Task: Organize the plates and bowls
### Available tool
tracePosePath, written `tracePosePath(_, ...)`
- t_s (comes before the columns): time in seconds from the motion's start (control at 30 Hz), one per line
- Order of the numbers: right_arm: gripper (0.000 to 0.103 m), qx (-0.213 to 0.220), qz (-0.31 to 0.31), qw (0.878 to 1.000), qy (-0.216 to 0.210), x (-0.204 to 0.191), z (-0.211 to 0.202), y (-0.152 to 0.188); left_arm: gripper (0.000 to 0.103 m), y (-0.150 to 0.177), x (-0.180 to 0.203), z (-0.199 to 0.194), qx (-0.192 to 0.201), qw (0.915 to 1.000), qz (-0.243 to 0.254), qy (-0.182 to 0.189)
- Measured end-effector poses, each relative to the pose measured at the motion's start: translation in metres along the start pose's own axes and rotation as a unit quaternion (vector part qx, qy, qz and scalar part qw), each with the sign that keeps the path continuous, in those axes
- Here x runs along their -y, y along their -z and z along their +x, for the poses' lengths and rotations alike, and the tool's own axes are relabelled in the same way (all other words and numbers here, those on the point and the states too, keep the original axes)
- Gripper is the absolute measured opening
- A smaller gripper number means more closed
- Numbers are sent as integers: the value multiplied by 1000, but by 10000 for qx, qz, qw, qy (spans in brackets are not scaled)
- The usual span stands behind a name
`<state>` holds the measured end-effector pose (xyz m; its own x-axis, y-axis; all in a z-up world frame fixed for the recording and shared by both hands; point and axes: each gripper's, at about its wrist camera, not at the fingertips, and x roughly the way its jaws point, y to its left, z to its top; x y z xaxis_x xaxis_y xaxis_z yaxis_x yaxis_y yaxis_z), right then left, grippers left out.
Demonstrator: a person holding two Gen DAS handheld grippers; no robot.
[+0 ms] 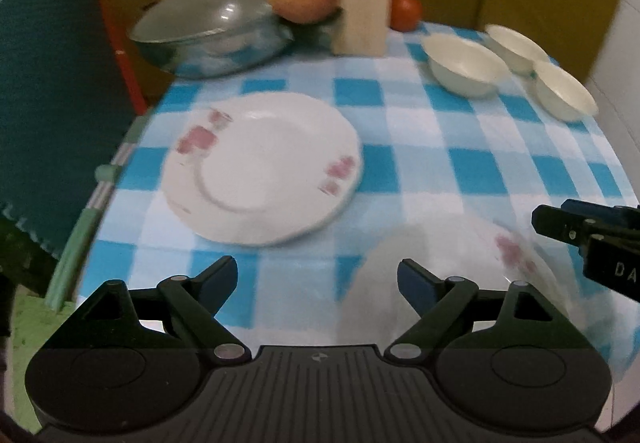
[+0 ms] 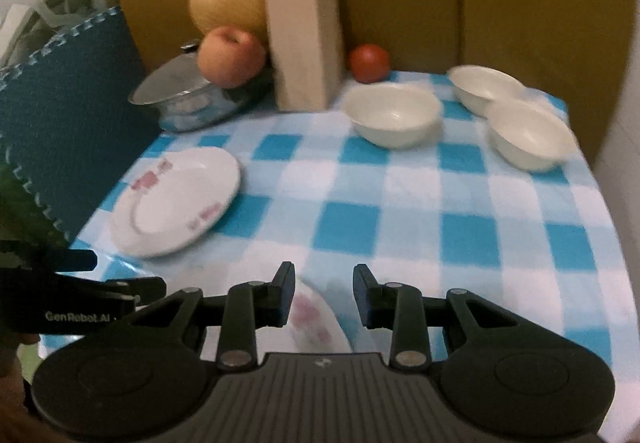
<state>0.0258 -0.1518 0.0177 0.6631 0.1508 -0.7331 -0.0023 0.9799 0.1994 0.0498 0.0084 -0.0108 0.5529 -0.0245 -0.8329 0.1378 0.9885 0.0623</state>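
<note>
A blue-and-white checked cloth covered the tabletop, with cardboard walls behind it. One flowered plate lay flat at the left, near a lidded pot. A second plate sat tilted at the near edge. Three white bowls stood apart at the far right.

The left tool had its jaws spread wide with nothing between them. The right tool stood partly closed around the second plate's rim. Blur made it hard to say whether the pads actually pressed on it.

The plates looked like glazed ceramic: stiff, fairly heavy, slippery and easily chipped. The rim seemed the only place to take hold, pinched deep. The bowls would probably be lighter and best gripped by a wall, then nested.
</note>
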Motion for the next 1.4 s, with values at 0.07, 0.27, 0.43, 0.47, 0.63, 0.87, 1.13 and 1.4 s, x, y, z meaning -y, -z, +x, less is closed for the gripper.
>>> tracePosePath(0.07, 31, -36, 9, 9998, -176, -5, 11, -12, 93, -10, -11, 2, -5, 9999, -145, -64)
tracePosePath(0.27, 31, -389, 336, 9969, -594, -18, 63, -44, 94, -41, -52, 20, -46, 9969, -656, -435)
tracePosePath(0.43, 31, -547, 398, 9951, -726, -29, 96, -57, 92, -58, -83, 46, -125, 9926, -958, -732)
tracePosePath(0.47, 31, -612, 408, 9943, -776, -31, 103, -58, 92, -60, -87, 50, -163, 9919, -984, -792)
tracePosePath(0.63, 31, -761, 445, 9925, -852, -35, 124, -59, 92, -63, -102, 70, -349, 9901, -1120, -774)
tracePosePath(0.87, 31, -882, 611, 9890, -1018, -32, 140, -59, 88, -67, -104, 88, -524, 9895, -1248, -502)
tracePosePath(1.13, 31, -919, 882, 9824, -1369, -29, 148, -63, 87, -72, -101, 98, -588, 9890, -1349, -139)
tracePosePath(1.4, 23, -1016, 902, 9787, -1538, -33, 150, -61, 90, -76, -94, 102, -578, 9909, -1214, -63)
